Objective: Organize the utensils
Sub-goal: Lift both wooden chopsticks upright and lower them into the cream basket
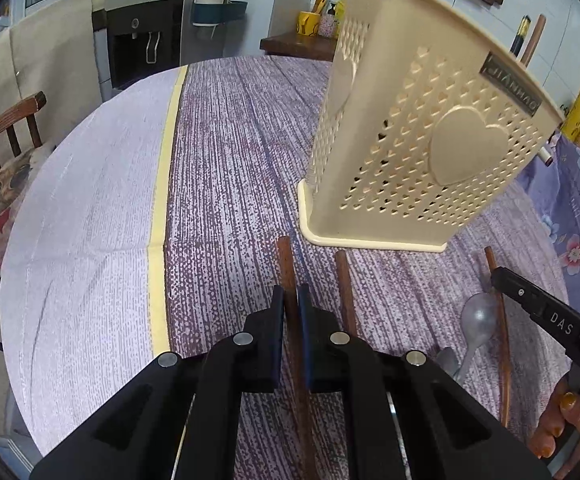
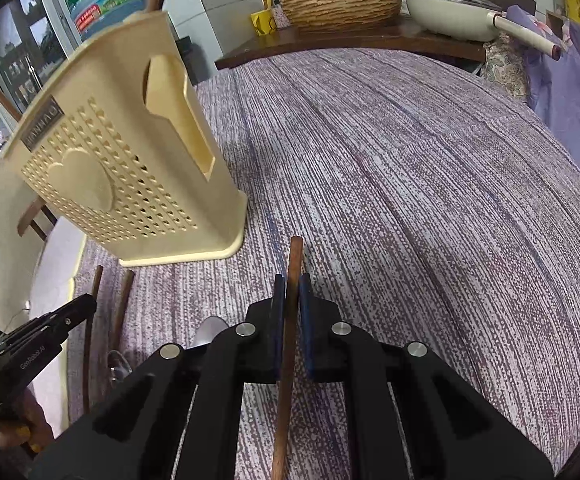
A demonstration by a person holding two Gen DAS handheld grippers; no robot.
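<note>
JIANHAO holder (image 1: 429, 128), claws (image 1: 291, 296) (image 2: 292, 284) pinching chopsticks (DAS)

Round table (image 1: 90, 184) with a purple striped cloth (image 1: 230, 152); on it sit the cream utensil holder (image 1: 421, 128), loose brown chopsticks (image 1: 345, 292) and a grey spoon (image 1: 477, 320).

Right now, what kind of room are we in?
Probably a home kitchen or dining room. There is a round table with a cloth, a water dispenser by the wall, and a pan on a side counter.
</note>
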